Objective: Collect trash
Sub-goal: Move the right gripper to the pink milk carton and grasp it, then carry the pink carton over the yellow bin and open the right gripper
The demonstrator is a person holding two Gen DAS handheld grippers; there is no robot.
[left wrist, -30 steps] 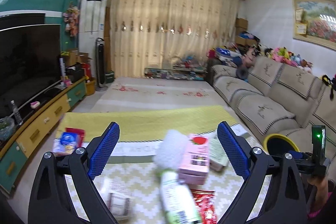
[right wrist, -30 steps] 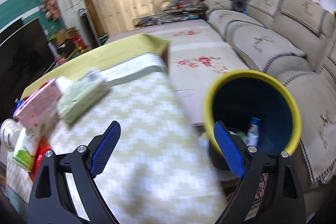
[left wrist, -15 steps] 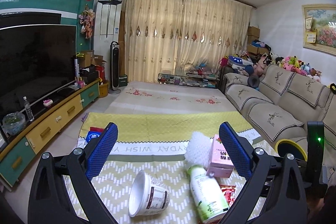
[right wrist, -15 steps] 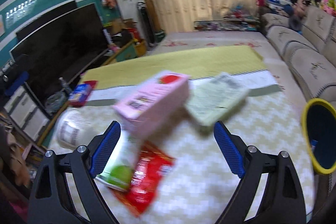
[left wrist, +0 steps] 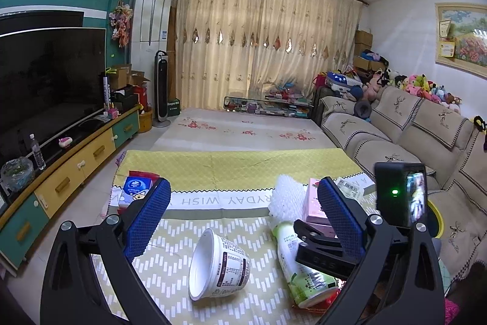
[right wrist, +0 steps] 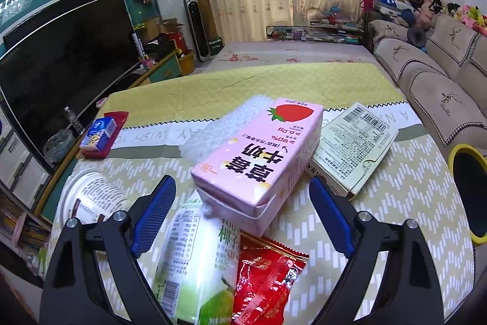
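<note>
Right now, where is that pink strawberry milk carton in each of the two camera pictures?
Left wrist view: the pink strawberry milk carton sits right of centre, partly behind a blue finger pad.
Right wrist view: the carton fills the centre, lying on its side.
Shared landmark: the white paper cup lying tipped over to its left.

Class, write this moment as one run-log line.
right gripper: closing, nothing gripped, over pink milk carton | left gripper: open, empty | white cup: on its side

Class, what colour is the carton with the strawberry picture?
Pink carton, clearest in the right wrist view.
</note>
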